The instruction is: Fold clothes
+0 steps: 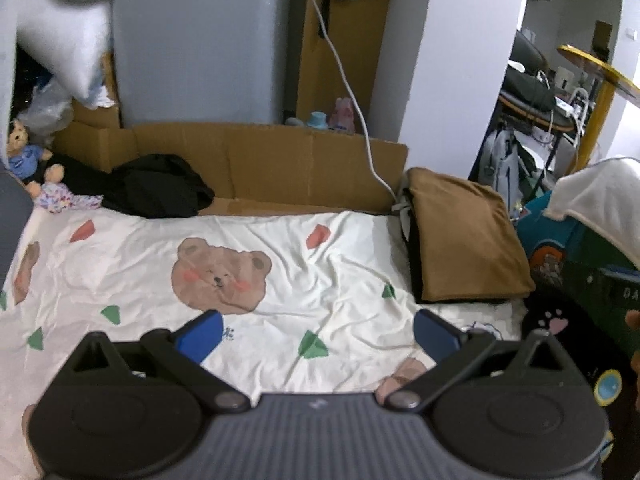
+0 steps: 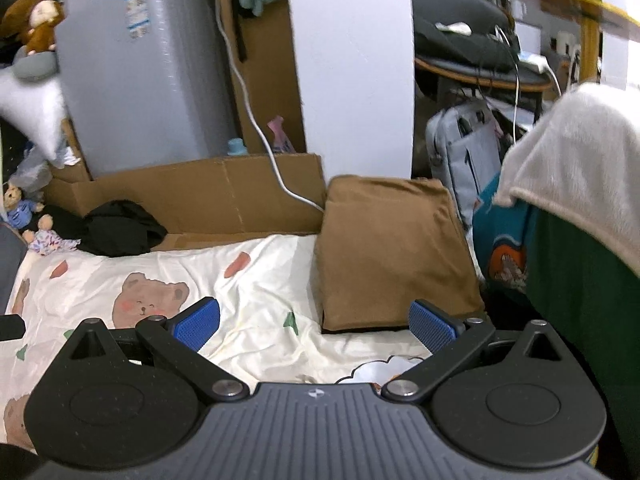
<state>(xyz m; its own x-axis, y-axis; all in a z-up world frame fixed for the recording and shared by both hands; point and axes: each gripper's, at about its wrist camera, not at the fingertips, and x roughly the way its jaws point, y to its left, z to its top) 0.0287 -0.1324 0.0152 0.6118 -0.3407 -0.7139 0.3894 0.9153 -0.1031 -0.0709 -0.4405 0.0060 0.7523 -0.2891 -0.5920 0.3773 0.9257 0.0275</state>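
A folded brown garment [image 1: 466, 240] [image 2: 394, 254] lies on a dark folded piece at the right side of the white bear-print sheet [image 1: 280, 264] [image 2: 248, 276]. A crumpled black garment [image 1: 158, 186] [image 2: 120, 228] sits at the far left of the bed, against the cardboard. My left gripper [image 1: 318, 334] hovers open over the sheet, with nothing between its blue pads [image 1: 200, 334]. My right gripper [image 2: 316, 326] is open too, its right pad [image 2: 432, 326] just in front of the brown garment's near edge.
Low cardboard walls [image 1: 260, 160] [image 2: 208, 196] border the bed's far side, with a grey appliance [image 1: 200, 40] behind. Small plush toys [image 1: 44, 184] lie at the far left. A white cable [image 1: 352, 96] hangs down to the brown stack. A white towel over green fabric [image 2: 576, 184] stands at the right.
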